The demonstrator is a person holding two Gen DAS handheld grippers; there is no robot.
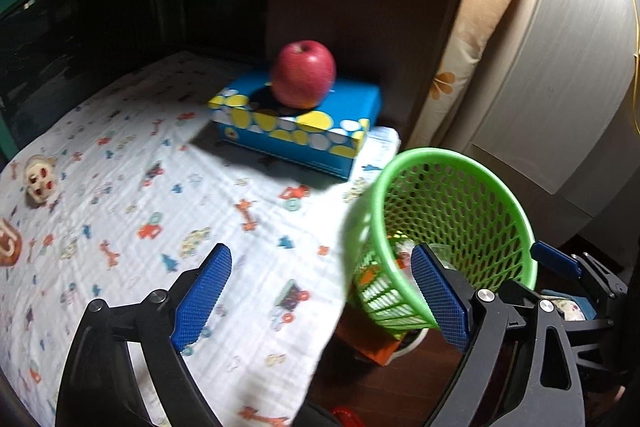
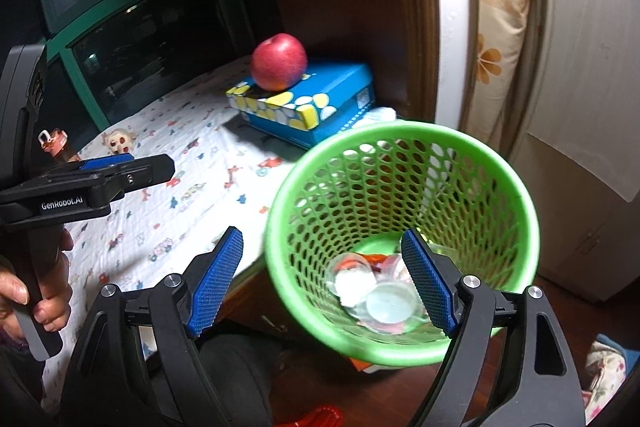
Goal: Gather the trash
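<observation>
Both claws gape with nothing between their jaws: left claw point(image 1: 320, 291), right claw point(image 2: 322, 279). Green bin point(image 2: 404, 239), lower right, holds trash point(image 2: 372, 291) and looks tilted off the cloth's point(image 1: 160, 187) edge; a nudge could tip it.

We see a bright green mesh wastebasket point(image 2: 402, 227), round and perforated all over its wall, standing just off the edge of the patterned cloth. In the right wrist view it fills the 4 o'clock part of the picture and its mouth opens toward us. At its bottom lies the collected trash point(image 2: 376, 291): clear plastic cups, a pale round lid, a crumpled white scrap and a bit of red wrapper, piled together.
</observation>
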